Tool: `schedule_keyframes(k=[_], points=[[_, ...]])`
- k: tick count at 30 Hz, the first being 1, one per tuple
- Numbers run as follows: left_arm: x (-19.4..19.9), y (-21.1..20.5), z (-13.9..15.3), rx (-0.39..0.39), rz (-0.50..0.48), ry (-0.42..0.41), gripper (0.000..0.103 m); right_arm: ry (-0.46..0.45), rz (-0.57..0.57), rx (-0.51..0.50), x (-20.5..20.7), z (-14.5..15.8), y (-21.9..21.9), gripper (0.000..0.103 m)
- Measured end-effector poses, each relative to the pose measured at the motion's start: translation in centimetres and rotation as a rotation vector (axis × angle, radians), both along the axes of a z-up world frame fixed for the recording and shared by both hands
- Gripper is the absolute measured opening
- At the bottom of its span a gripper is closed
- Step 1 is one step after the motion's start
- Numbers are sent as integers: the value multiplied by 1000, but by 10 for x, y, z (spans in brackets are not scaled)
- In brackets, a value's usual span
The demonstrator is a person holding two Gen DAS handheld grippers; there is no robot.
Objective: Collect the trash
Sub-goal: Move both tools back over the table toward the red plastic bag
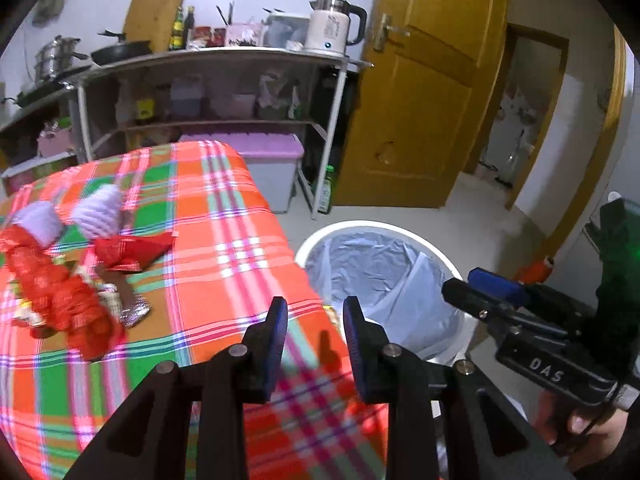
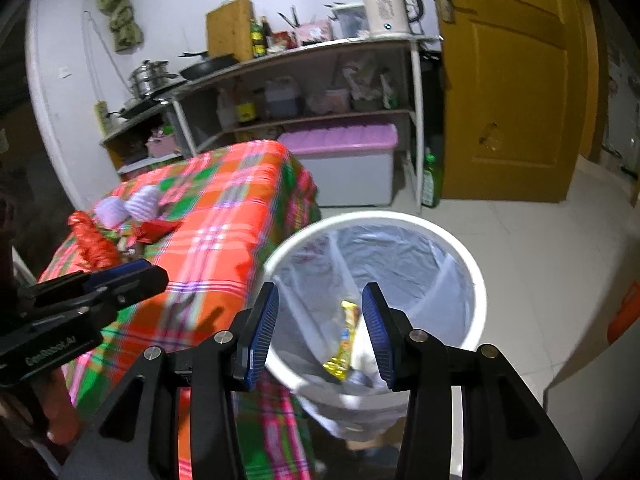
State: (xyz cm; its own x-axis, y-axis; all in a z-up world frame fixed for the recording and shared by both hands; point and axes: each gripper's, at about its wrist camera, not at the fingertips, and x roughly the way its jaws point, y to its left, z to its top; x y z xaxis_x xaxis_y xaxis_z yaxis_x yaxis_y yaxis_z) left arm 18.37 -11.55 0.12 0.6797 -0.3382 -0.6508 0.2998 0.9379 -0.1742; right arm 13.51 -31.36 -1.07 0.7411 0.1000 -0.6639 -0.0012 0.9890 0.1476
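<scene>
A lived-in home: a small kitchen corner in a one-room dwelling.

A metal shelf rack (image 2: 304,80) against the white wall carries an electric kettle (image 2: 390,6), a frying pan (image 2: 208,65), steel pots (image 2: 149,76), sauce bottles (image 2: 260,38) and a wooden cutting board (image 2: 230,28); beside it stand a lilac-lidded storage bin (image 2: 344,164), a wooden door (image 2: 508,80), a tiled floor (image 2: 532,248) and a table (image 1: 224,216) under plaid cloth.
</scene>
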Motion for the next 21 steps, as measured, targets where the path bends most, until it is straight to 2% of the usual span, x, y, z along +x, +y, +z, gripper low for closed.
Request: schedule_keyframes(k=[11, 21], points=[[-48, 61, 16, 30, 115, -66, 28, -31, 85, -49, -15, 19, 58, 45], [-71, 118, 18, 0, 236, -69, 28, -39, 184, -35, -15, 20, 96, 45]])
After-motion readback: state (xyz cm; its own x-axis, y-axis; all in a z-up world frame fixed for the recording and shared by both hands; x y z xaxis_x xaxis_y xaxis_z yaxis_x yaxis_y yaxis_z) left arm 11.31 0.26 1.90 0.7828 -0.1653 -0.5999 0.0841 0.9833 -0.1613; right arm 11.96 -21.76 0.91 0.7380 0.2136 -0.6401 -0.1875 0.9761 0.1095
